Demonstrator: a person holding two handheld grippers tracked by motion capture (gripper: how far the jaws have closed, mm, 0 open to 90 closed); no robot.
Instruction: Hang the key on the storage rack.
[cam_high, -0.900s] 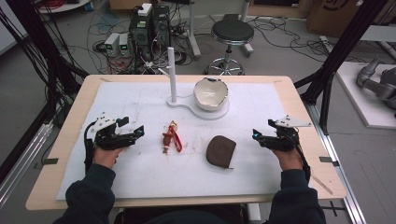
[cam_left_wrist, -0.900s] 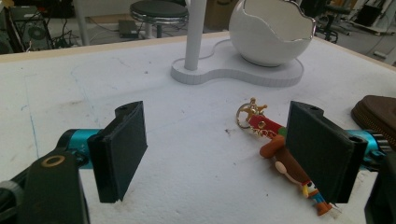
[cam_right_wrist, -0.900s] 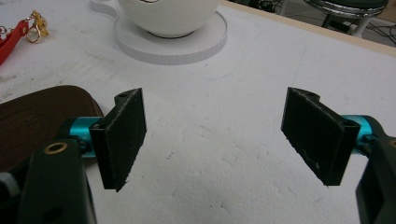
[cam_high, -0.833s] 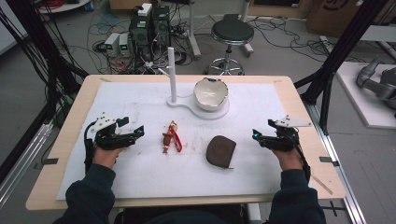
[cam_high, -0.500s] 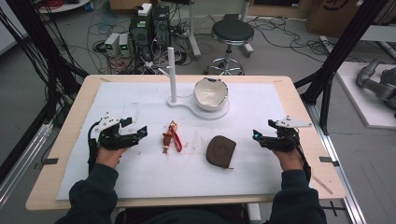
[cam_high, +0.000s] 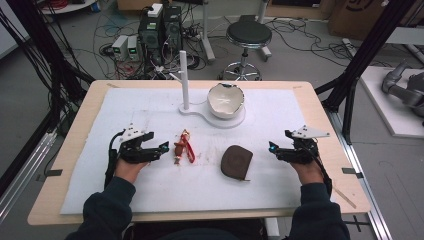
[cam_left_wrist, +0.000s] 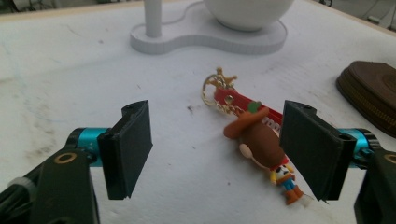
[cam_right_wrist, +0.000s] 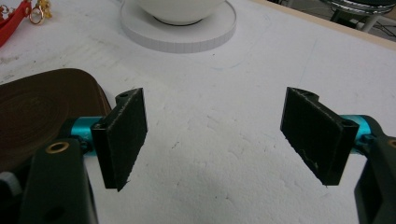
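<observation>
A small keychain figure (cam_high: 183, 146) with a brown hat and a red strap lies on the white mat, left of centre. My left gripper (cam_high: 162, 147) sits just left of it, low over the mat and open. In the left gripper view the figure (cam_left_wrist: 261, 140) lies between the jaws of the left gripper (cam_left_wrist: 217, 149), close to the right-hand one and untouched. A brown zipped pouch (cam_high: 236, 161) lies right of centre. My right gripper (cam_high: 271, 149) is open to the right of the pouch. The right gripper (cam_right_wrist: 217, 135) has bare mat between its jaws, and the pouch (cam_right_wrist: 42, 102) lies to their left.
A white stand (cam_high: 200, 111) at the back middle carries an upright post (cam_high: 184, 80) and a white bowl (cam_high: 226, 100). The white mat (cam_high: 150, 200) covers most of the wooden table (cam_high: 330, 125). Cables, equipment and a stool (cam_high: 248, 35) are on the floor beyond.
My left gripper has edged to the right, closer to the keychain figure. The right gripper, the pouch and the figure have stayed where they were.
</observation>
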